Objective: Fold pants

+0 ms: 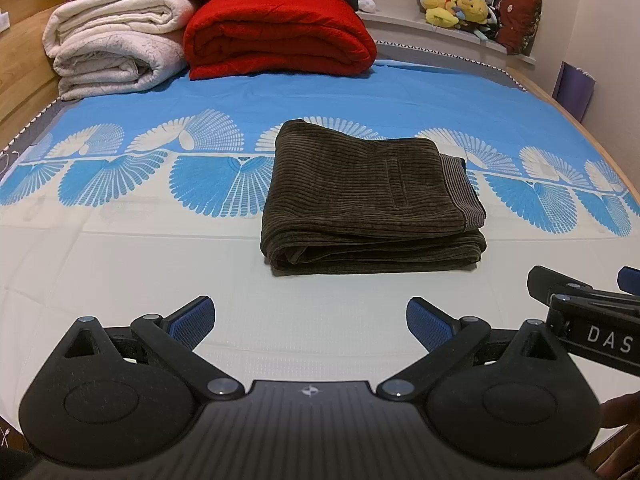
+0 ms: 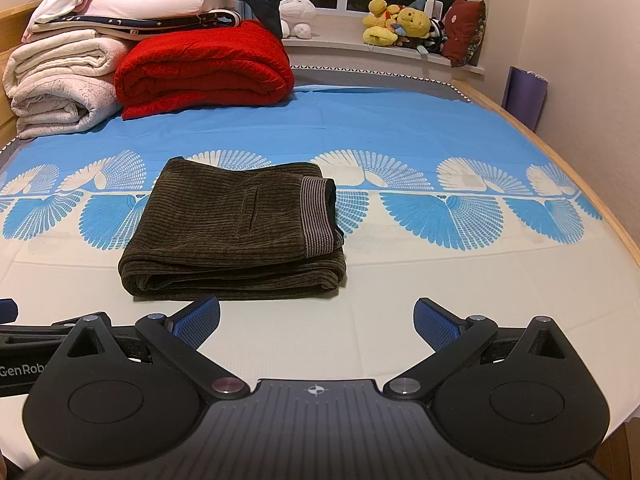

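Two grippers, left gripper (image 1: 308, 322) and right gripper (image 2: 316, 322), both spread wide, empty, low in frame. Folded brown pants (image 1: 370, 200) lie mid-frame on the bed sheet (image 1: 120, 260), apart from both.

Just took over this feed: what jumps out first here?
The brown pants lie folded in a neat stack mid-bed, on the blue-and-white sheet. Behind them, a red blanket sits beside white ones at the bed's far end. Both grippers, left and right, hover open and empty in front of the pants.
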